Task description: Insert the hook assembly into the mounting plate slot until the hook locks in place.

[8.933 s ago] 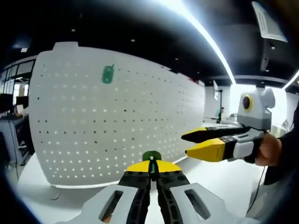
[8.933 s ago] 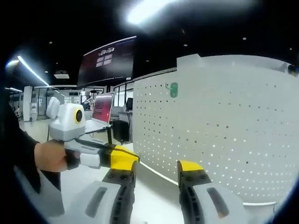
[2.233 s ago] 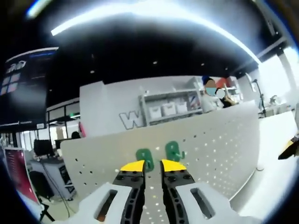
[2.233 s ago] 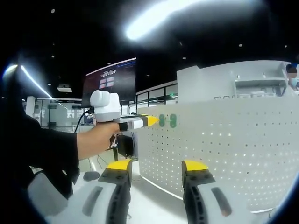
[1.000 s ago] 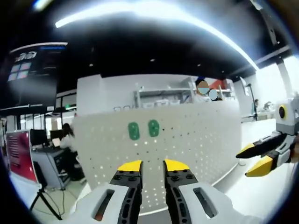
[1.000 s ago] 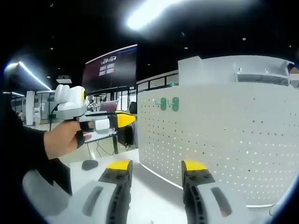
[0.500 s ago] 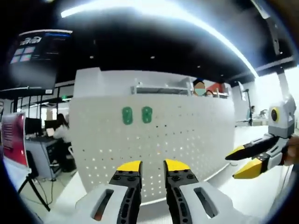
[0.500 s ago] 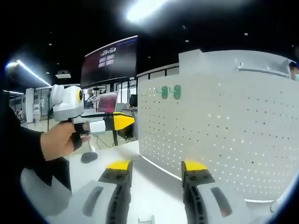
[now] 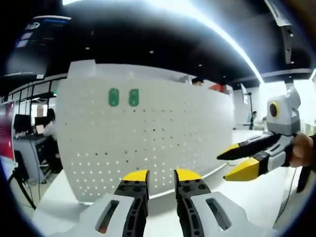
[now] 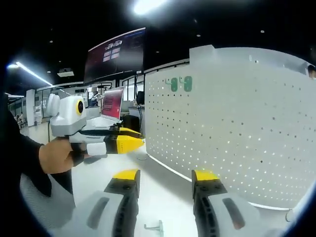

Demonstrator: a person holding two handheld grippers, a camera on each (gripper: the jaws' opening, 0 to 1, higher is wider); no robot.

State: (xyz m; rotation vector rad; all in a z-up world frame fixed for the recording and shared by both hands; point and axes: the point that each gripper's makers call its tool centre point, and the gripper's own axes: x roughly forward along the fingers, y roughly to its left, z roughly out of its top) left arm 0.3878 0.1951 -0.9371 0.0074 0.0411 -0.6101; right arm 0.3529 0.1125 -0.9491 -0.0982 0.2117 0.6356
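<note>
A white pegboard [image 9: 148, 133] stands upright on the table, and two green hook plates [image 9: 123, 97] sit side by side near its top left. The same green hook plates [image 10: 180, 83] appear high on the pegboard [image 10: 237, 128] in the right gripper view. My left gripper [image 9: 161, 176] is open and holds nothing, well back from the board. Beside it my right gripper [image 9: 242, 158] comes in from the right, held by a hand [image 9: 301, 150]. My right gripper [image 10: 165, 175] is open and bare. To its left hovers my left gripper [image 10: 131, 140].
The board stands on a white table [image 10: 163, 192]. A small metal hook [image 10: 155, 228] lies on it near my right jaws. A laptop [image 10: 111, 111] and a big dark screen [image 10: 113, 52] are behind, with desks and a person [image 9: 49, 131] at far left.
My left gripper held a green hook 8.9 s ago; now it is open and two hooks sit on the board. Over the last second both grippers have drawn back and lower.
</note>
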